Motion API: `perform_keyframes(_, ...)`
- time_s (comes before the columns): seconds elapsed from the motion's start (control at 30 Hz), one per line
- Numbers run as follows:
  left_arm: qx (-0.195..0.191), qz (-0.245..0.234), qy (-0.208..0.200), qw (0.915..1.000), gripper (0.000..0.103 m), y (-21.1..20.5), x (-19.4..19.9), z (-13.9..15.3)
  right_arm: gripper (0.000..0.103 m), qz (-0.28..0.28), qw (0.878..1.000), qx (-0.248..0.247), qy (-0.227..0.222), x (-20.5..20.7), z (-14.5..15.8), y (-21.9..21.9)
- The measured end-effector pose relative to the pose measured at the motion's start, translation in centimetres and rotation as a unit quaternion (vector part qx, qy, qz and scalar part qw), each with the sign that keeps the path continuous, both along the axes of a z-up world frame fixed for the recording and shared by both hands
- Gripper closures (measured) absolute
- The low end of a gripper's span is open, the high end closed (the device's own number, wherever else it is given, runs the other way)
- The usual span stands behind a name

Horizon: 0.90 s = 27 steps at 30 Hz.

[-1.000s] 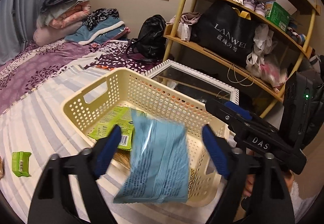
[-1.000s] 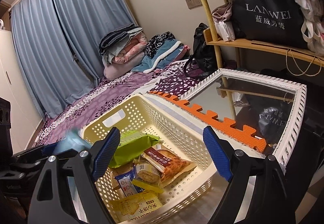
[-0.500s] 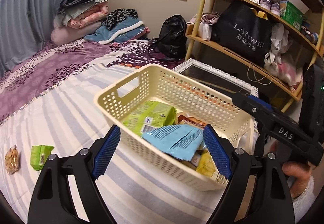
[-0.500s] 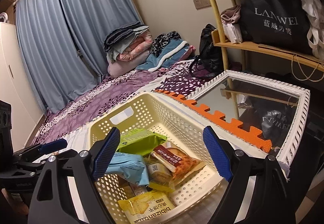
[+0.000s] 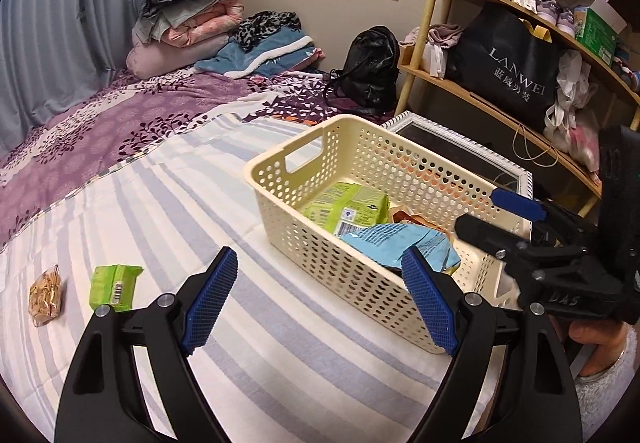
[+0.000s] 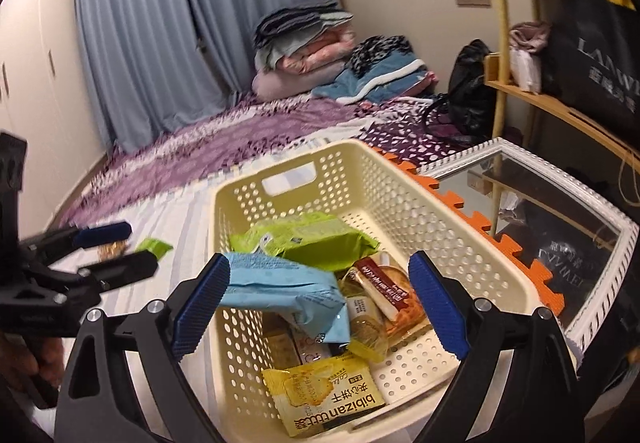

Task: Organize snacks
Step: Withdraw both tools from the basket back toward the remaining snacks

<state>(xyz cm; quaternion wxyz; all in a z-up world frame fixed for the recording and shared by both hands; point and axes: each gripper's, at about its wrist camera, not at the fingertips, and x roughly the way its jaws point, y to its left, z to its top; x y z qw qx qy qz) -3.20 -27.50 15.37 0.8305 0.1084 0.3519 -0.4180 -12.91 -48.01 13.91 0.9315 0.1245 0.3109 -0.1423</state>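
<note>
A cream perforated basket [image 5: 280,179] [image 6: 400,199] stands on the striped bed sheet and holds several snack packs. A light blue pack [image 5: 394,243] [image 6: 280,287] lies on top, beside a green pack [image 5: 348,203] [image 6: 312,239] and a yellow biscuit pack [image 6: 328,403]. My left gripper [image 5: 320,303] is open and empty, left of and in front of the basket. My right gripper [image 6: 316,311] is open and empty just above the basket's near end. A small green pack [image 5: 114,283] [image 6: 154,247] and a small brown snack [image 5: 45,295] lie on the sheet to the left.
A white-framed mirror [image 5: 460,139] [image 6: 532,211] leans right behind the basket, with an orange foam mat edge [image 6: 480,219] beside it. Wooden shelves [image 5: 500,111] with a black bag stand at the right. Folded blankets [image 5: 192,19] pile at the bed's far end.
The light blue pack has dropped out of my left gripper into the basket. My left gripper has drawn back and to the left. My right gripper has moved closer over the basket.
</note>
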Motion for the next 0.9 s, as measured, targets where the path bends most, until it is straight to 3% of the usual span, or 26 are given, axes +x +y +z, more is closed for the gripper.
perform_keyframes(0.2,-0.002,0.008,-0.009,0.9999,0.013,1.8,0.2,0.4,0.01,0.066,0.99,-0.062,0.103,2.6,-1.0,1.8)
perform_keyframes(0.3,-0.007,0.018,-0.005,0.9998,0.013,2.7,0.6,0.4,0.009,0.072,0.987,-0.082,0.118,2.7,-0.8,2.0)
perform_keyframes(0.5,-0.006,0.033,-0.004,0.9994,0.013,4.3,1.3,0.5,0.009,0.087,0.981,-0.064,0.161,3.3,-1.2,1.4)
perform_keyframes(0.63,-0.011,0.046,-0.008,0.9989,0.013,5.7,1.6,0.8,0.009,0.109,0.965,-0.104,0.215,3.8,-2.3,1.7)
perform_keyframes(0.73,-0.018,0.064,-0.003,0.9978,0.013,7.1,2.3,0.8,0.009,0.099,0.966,-0.106,0.212,3.3,-2.1,1.6)
perform_keyframes(0.9,-0.017,0.094,0.004,0.9954,0.013,9.2,3.4,0.5,0.009,0.085,0.973,-0.147,0.159,2.8,-0.4,3.4)
